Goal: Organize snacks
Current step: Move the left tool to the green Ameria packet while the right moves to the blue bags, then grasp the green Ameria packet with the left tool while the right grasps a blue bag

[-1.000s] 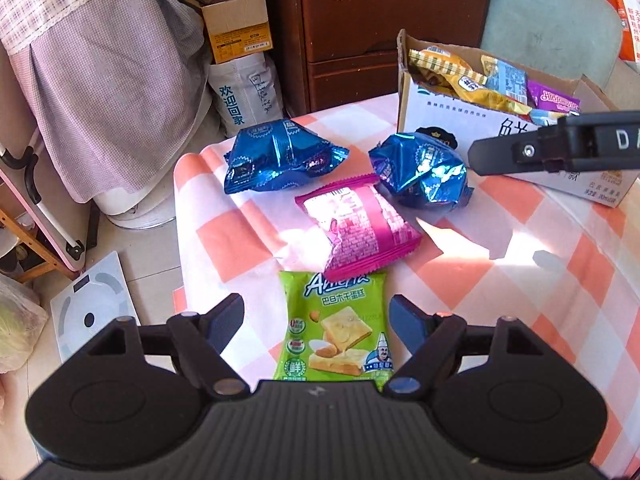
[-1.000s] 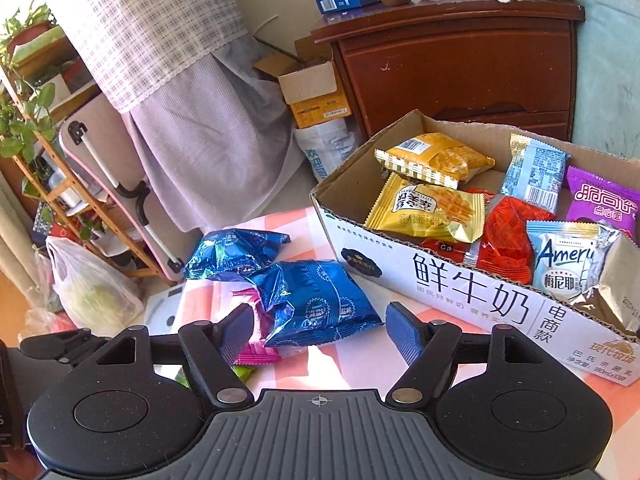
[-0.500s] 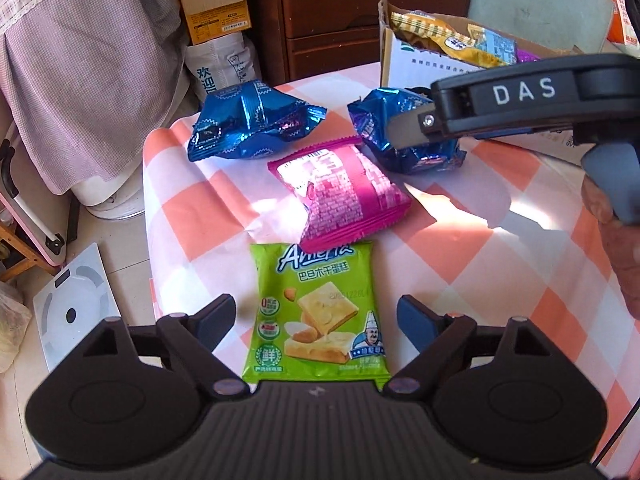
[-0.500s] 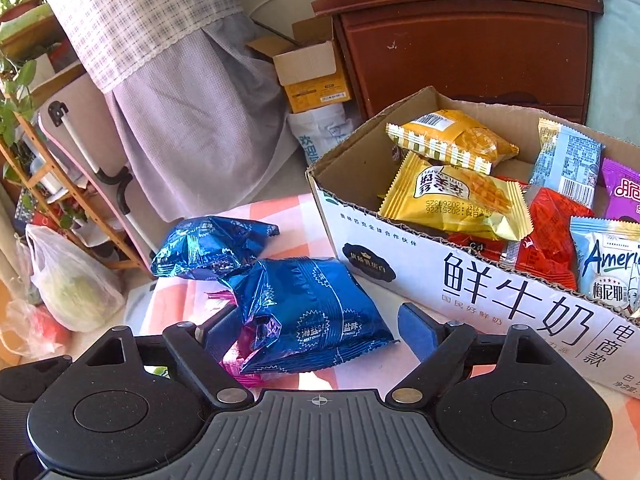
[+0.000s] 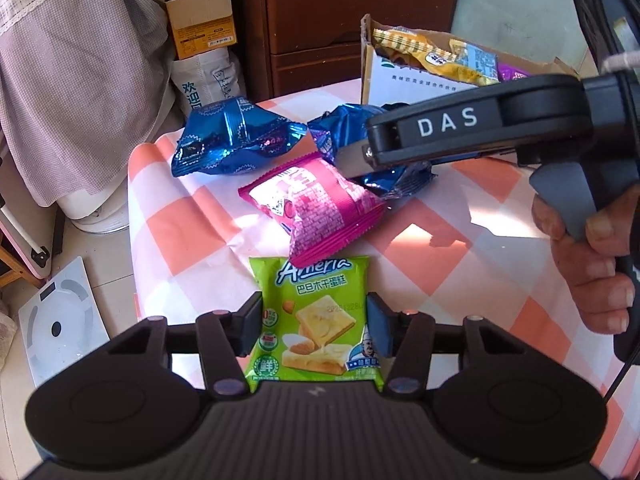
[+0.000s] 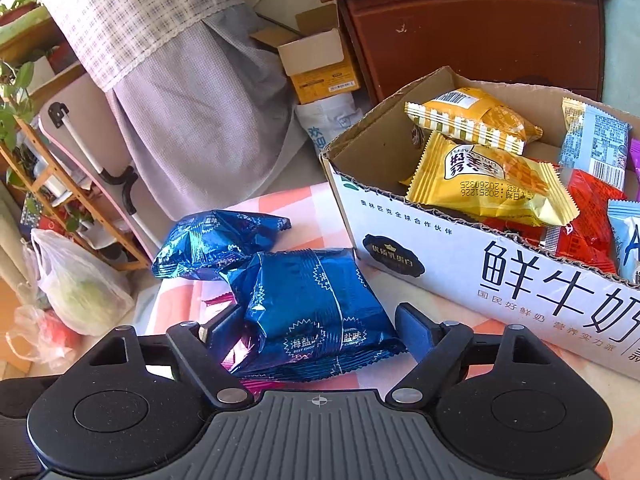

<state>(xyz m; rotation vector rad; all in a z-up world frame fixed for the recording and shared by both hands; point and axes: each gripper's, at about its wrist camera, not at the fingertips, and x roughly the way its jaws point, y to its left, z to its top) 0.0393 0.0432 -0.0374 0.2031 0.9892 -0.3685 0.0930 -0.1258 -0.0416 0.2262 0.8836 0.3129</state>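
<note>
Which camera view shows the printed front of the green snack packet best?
The left wrist view: the flat green foil snack packet lies face up between the closing jaws of the left gripper, its print readable. The right wrist view shows nothing of it.

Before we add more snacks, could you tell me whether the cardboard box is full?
Not full: the cardboard box holds snack packets toward its right side, but bare inner wall shows at its left corner.

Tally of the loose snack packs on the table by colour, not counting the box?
Blue: 2, far one lying free; near one between the right claw, which is closing.
Pink: 1, lying free.
Green: 1, left claw closing at its edges.
Total: 4
</note>
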